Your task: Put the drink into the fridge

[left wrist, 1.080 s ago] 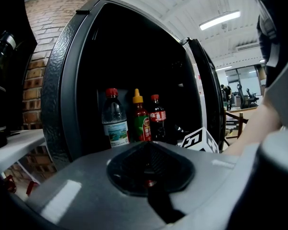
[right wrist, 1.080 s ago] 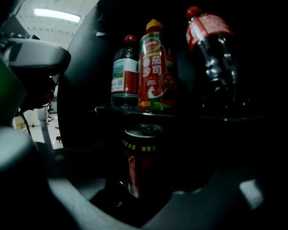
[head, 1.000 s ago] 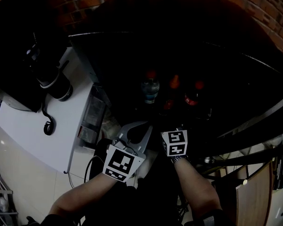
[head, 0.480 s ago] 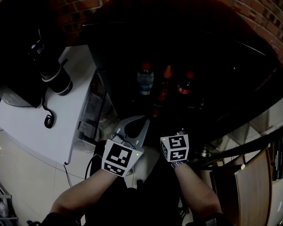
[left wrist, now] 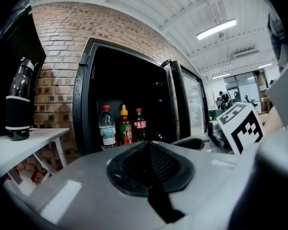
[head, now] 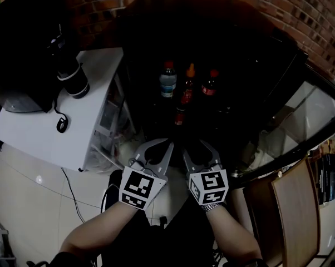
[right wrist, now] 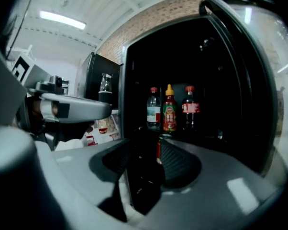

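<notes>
Left gripper shut, empty. Right gripper jaws just closing, still apart, empty. Dark bottle fronts three upright bottles in black fridge; glass door open.

No lettering is legible. Labels on the clear plastic bottle, yellow-capped red bottle and dark red-capped bottle in the black fridge are blurred.

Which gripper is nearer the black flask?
Left. The left gripper is right of the flask; the right gripper, jaws just closing with nothing between them, is farther right.
</notes>
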A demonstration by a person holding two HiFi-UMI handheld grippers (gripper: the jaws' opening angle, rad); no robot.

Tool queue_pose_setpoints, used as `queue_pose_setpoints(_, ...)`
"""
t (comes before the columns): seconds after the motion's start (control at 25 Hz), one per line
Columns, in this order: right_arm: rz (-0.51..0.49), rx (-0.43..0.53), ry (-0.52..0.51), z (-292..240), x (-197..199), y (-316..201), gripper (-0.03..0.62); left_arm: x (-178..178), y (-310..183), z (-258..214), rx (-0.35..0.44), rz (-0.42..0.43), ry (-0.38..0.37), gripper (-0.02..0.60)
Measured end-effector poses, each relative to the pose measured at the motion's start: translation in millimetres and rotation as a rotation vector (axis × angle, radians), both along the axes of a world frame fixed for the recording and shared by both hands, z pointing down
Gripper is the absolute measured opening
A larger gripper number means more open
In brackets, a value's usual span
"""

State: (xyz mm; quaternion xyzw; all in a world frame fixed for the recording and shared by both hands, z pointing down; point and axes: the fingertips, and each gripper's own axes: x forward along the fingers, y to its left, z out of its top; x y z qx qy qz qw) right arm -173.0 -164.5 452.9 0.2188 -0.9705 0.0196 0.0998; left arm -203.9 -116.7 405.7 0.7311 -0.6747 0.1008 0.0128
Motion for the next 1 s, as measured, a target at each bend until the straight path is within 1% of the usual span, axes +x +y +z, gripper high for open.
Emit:
queue_pose_setpoints(0.24, -0.037, 0.006, -0.024, -34.0, 28.9, 56.1, 0.145, 25.2, 45.3, -7.3, 0.024, -0.036, 0.023, 0.005)
queue_pose_setpoints(0.44, -0.044, 0.021, -0.037, -55.9, 62.1, 100.9, 0.084, 60.0, 84.9, -12.6, 0.047, -0.042, 0.037, 0.005)
queue_pose_setpoints(0.68, -0.038, 0.048, -0.059, -74.4, 105.5, 142.7, 0.0, 101.8, 123.3, -28.0, 0.082, -0.039, 0.036, 0.005)
queue_pose_setpoints(1.0, -0.056, 0.088, -0.064, -87.4, 151.5, 188.6, 0.0, 152.1, 160.7, -38.9, 0.104, -0.014, 0.017, 0.005)
